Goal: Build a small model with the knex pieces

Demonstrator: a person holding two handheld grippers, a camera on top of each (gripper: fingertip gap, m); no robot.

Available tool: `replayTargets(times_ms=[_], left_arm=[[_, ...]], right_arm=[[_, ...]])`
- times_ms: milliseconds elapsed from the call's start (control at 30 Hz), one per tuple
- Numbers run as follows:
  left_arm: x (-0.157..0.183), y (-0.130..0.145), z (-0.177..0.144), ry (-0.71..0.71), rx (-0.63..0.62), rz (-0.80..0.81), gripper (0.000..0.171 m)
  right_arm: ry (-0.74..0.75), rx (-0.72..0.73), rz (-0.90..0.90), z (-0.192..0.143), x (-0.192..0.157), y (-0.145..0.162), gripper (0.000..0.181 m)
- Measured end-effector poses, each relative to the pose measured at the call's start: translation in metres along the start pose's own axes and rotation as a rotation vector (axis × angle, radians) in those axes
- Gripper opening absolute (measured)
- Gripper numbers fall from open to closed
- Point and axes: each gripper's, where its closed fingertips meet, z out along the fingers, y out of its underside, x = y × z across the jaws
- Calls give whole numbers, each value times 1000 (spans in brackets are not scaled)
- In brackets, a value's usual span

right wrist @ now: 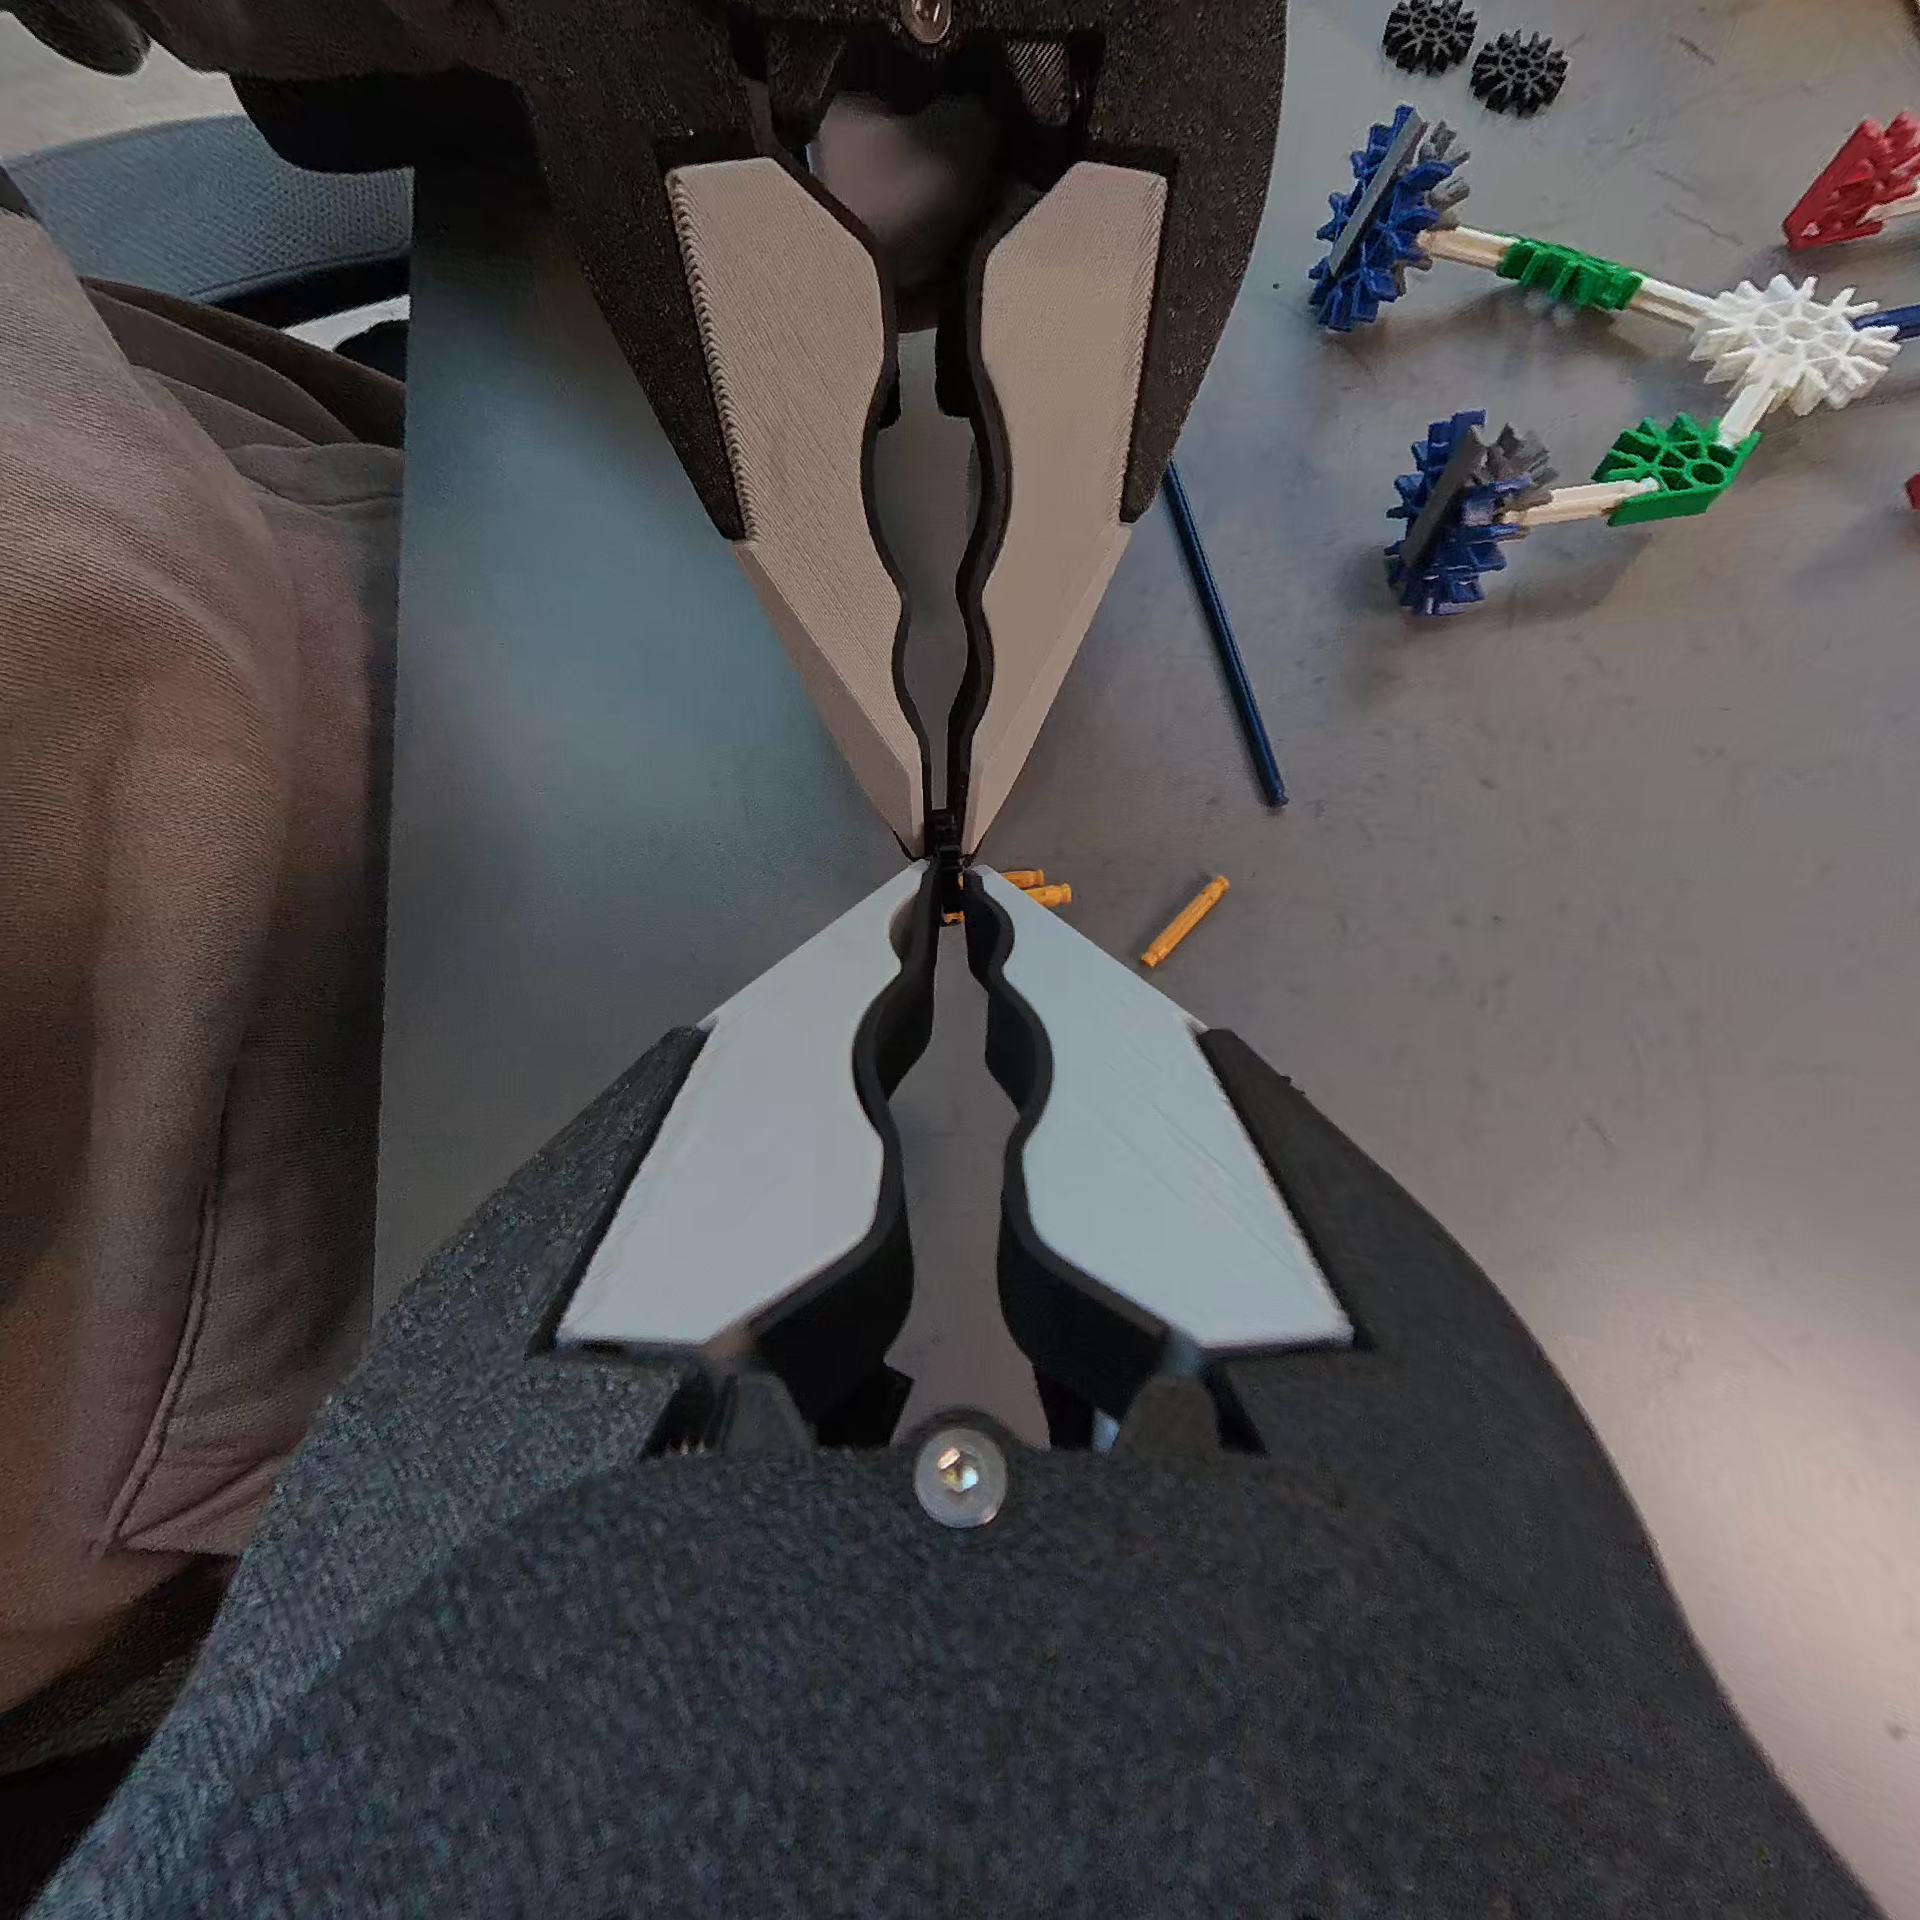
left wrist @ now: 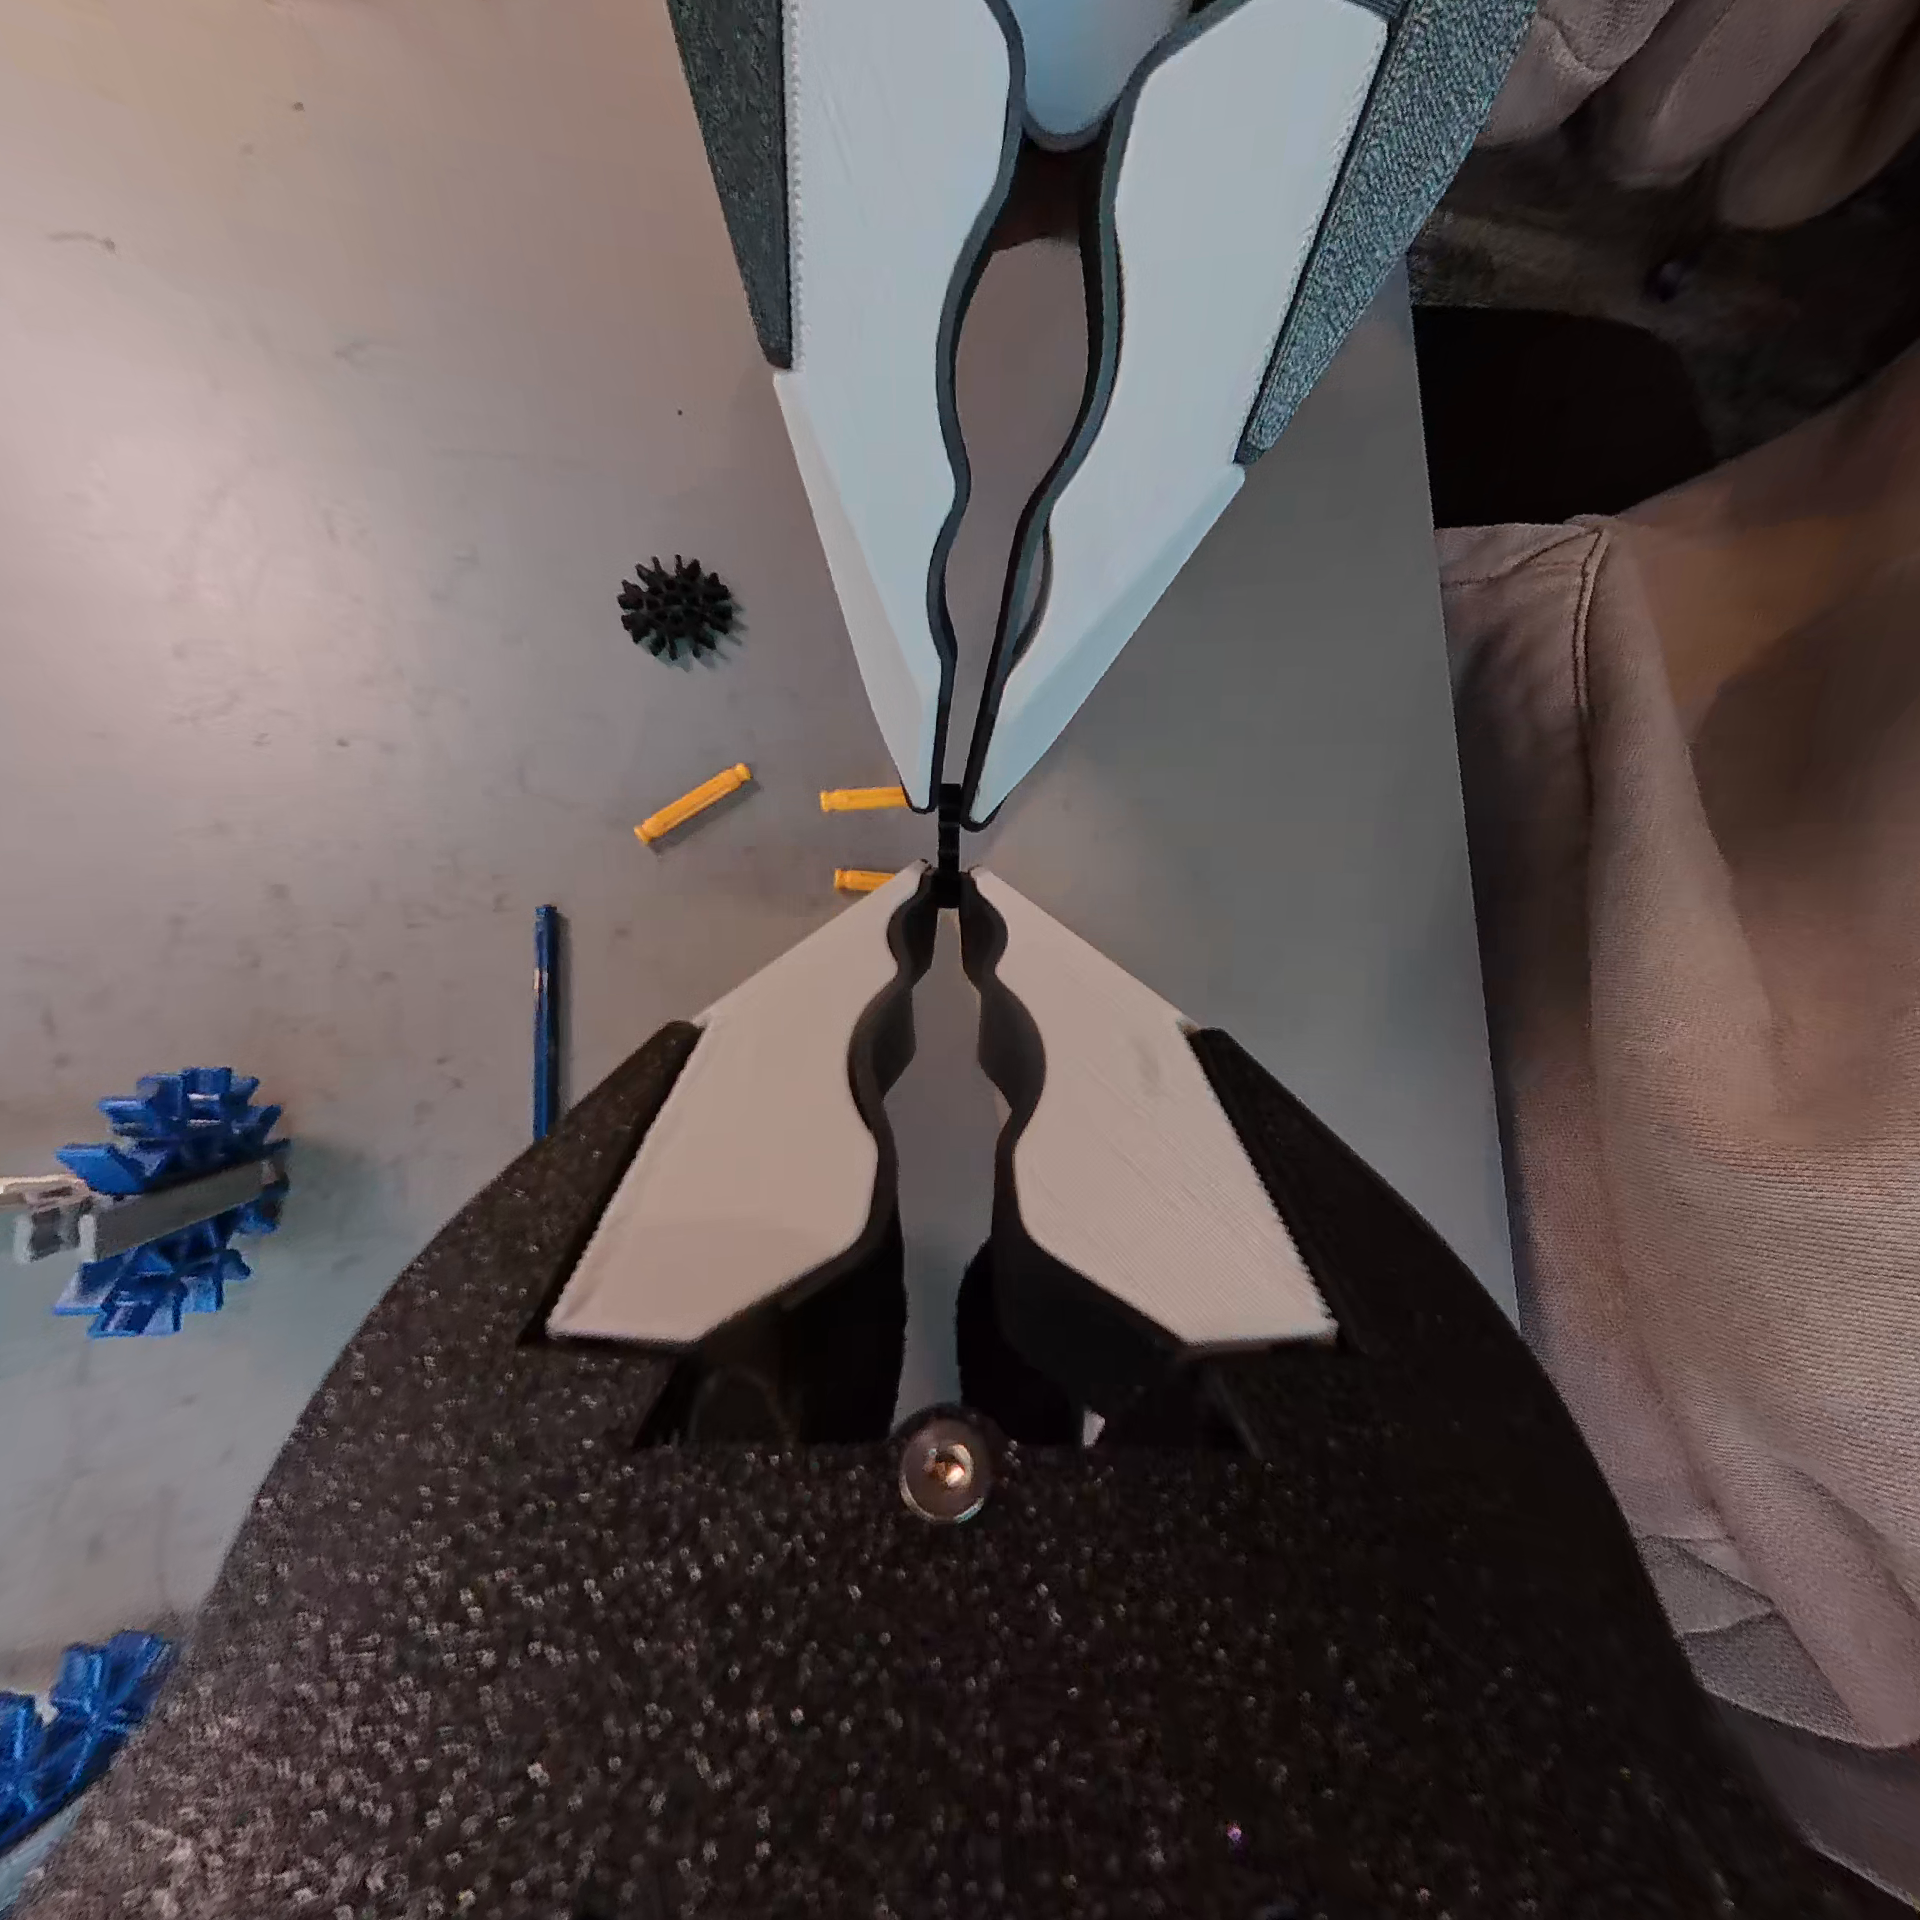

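My left gripper and my right gripper meet tip to tip above the grey table. Both are shut on the same small black rod, one at each end. In the right wrist view my right gripper comes from below and the left gripper from above, with the black rod between them. Three short yellow rods lie just beside the tips. Two of them show partly hidden behind my right gripper's fingers.
A black spiky connector, a blue rod and a blue wheel connector with a grey piece lie on the table. A blue, white and green rod assembly, black connectors and a red piece lie farther off. A person's clothing is beyond the table edge. Both grippers' tips are close together, under 4 cm apart. The right tips stand about 7 cm off the black spiky connector.
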Motion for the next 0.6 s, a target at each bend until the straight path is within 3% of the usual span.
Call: replayTargets(times_ms=[600], left_arm=[[0,8,0,-6,-44,23,2]], right_arm=[[0,-41,-22,8,-2,1,2]])
